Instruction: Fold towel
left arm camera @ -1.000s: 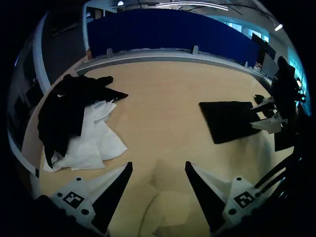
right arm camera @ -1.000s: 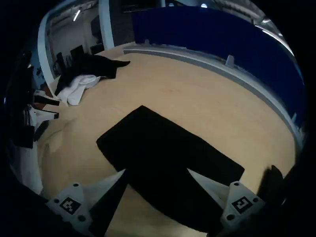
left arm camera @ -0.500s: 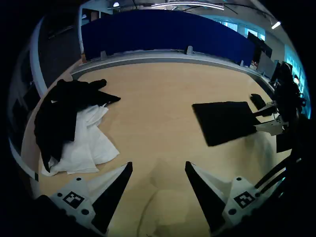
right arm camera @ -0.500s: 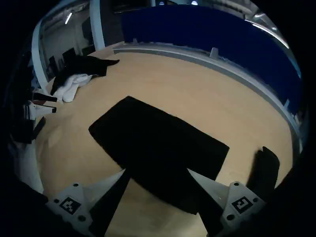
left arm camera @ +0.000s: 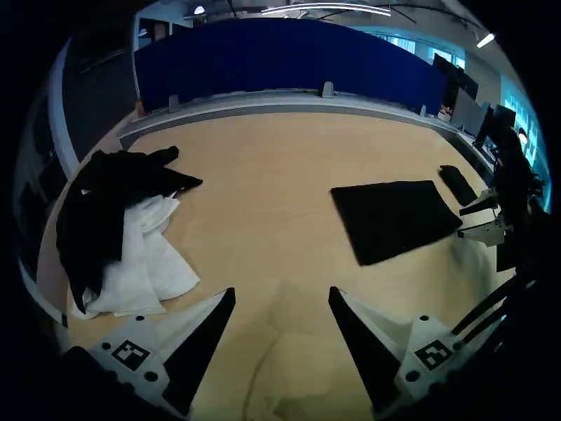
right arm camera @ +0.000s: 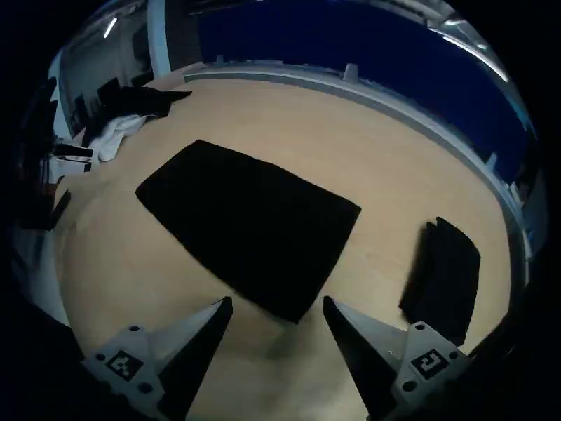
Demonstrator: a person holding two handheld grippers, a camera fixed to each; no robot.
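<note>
The left gripper (left arm camera: 280,291) and the right gripper (right arm camera: 275,302) are both being held with jaws spread wide and nothing between them, above the pale wooden table (left arm camera: 280,161). Just beyond the right gripper's fingertips the black towel (right arm camera: 245,221) is being shown lying flat as a neat rectangle, touched by neither gripper; from the left gripper it is being seen well off to the right. The task is being judged as partly done. The towel's edges are looking squared, yet a smaller folded black bundle (right arm camera: 445,277), lying near the towel but apart from it, suggests at least one more fold is being called for. The number of layers cannot be told. At the table's other end a heap of black and white cloths (left arm camera: 119,224) is being shown unfolded, well apart from the towel. Nothing is being seen between the jaws and the towel; the table's back edge is being closed off by a blue partition (left arm camera: 294,59).
</note>
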